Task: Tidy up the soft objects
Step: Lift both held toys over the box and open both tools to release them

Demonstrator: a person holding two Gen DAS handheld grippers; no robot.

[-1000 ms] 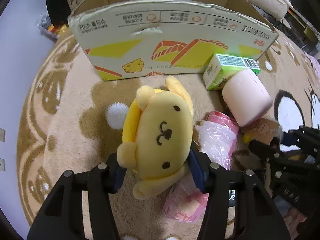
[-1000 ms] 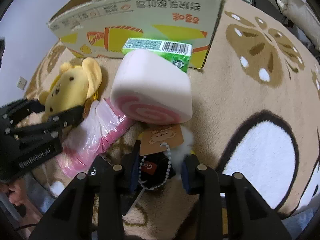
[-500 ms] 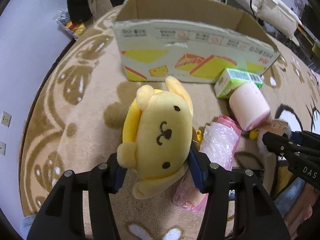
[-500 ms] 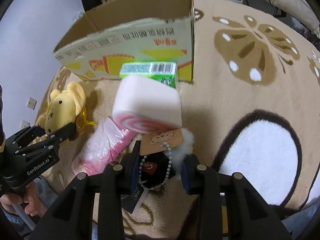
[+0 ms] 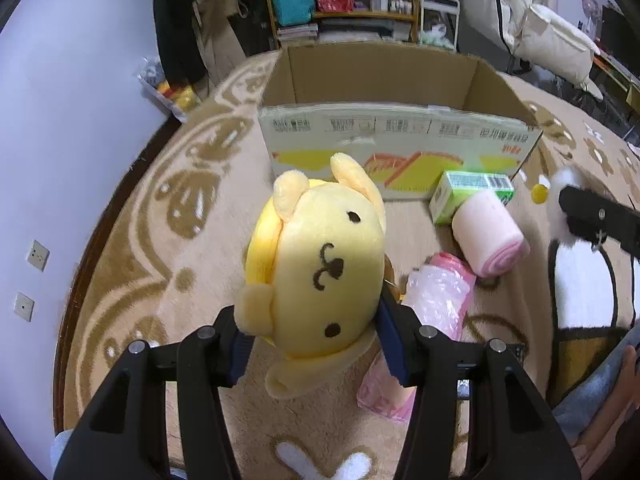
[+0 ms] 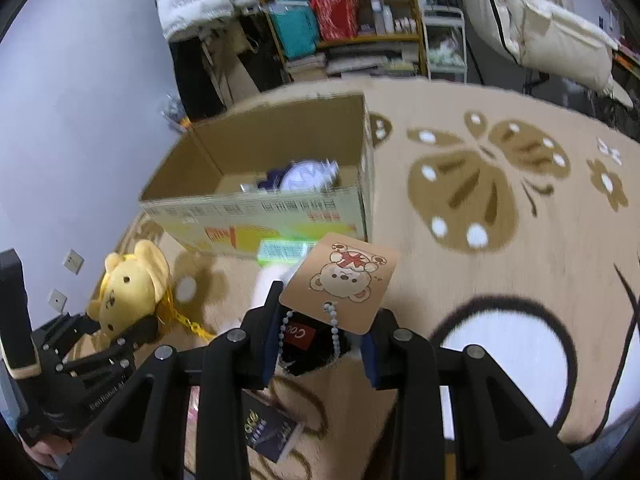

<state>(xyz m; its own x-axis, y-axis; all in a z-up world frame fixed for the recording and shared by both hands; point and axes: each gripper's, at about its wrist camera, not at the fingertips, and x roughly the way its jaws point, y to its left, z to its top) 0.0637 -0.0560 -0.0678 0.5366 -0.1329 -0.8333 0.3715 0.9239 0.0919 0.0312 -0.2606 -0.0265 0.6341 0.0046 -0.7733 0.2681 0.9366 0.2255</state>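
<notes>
Both hand-held grippers had risen off the rug: the left hand-held gripper (image 5: 316, 344) pinching the yellow plush (image 5: 320, 268), the right hand-held gripper (image 6: 320, 336) pinching a tagged white plush (image 6: 320, 344), both nearing the cardboard box (image 6: 256, 208), ready for dropping in

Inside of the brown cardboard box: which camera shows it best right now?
Right wrist. It looks down into the brown cardboard box, showing a blurred blue-and-white item on its floor. The left wrist view shows only the box's upper inner walls.
</notes>
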